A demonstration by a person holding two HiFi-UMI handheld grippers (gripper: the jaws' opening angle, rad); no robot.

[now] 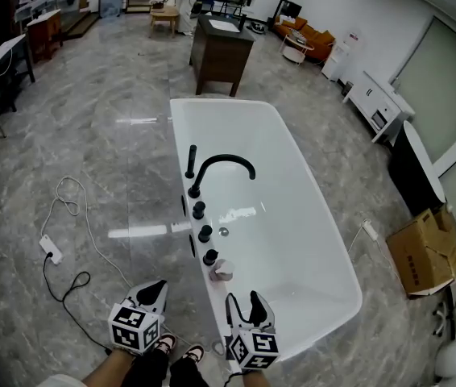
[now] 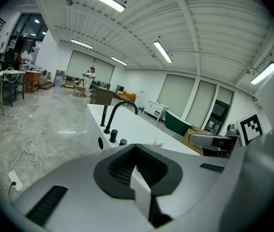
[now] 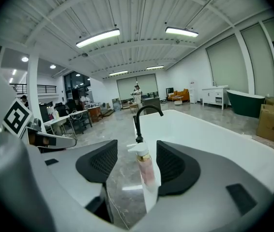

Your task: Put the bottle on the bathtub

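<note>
1. Both grippers show low in the head view. The left gripper [image 1: 147, 290] hangs over the floor beside the bathtub [image 1: 178, 135]. The right gripper [image 1: 244, 303] sits at the tub's near end. The bottle [image 1: 221, 271] stands on the tub's left rim, just past the last black knob [image 1: 210, 257] below the faucet [image 1: 221, 164]. It is a little ahead of the right gripper's tips and apart from them, so we judge the right hand the nearer one.

2. From the left gripper view, the left gripper [image 2: 134, 149] has its pads meeting at the tips with nothing clamped. It points along the bathtub [image 2: 127, 124] toward the faucet [image 2: 120, 108]. A pink sliver shows low behind the pads. We cannot say for sure that it is the bottle.

3. From the right gripper view, the right gripper [image 3: 137, 163] is spread wide and empty. The bottle [image 3: 145, 170] stands framed between the pads [image 3: 100, 164], touching neither.
   - Its long axis is upright, with the base on the rim of the bathtub [image 3: 209, 134] and the pump on top.
   - The pump spout points to the view's left, toward the floor side.
   - Since the bottle lies straight ahead, we judge that any coming move turns on this line: forward to take it, or straight back to leave it set.
</note>
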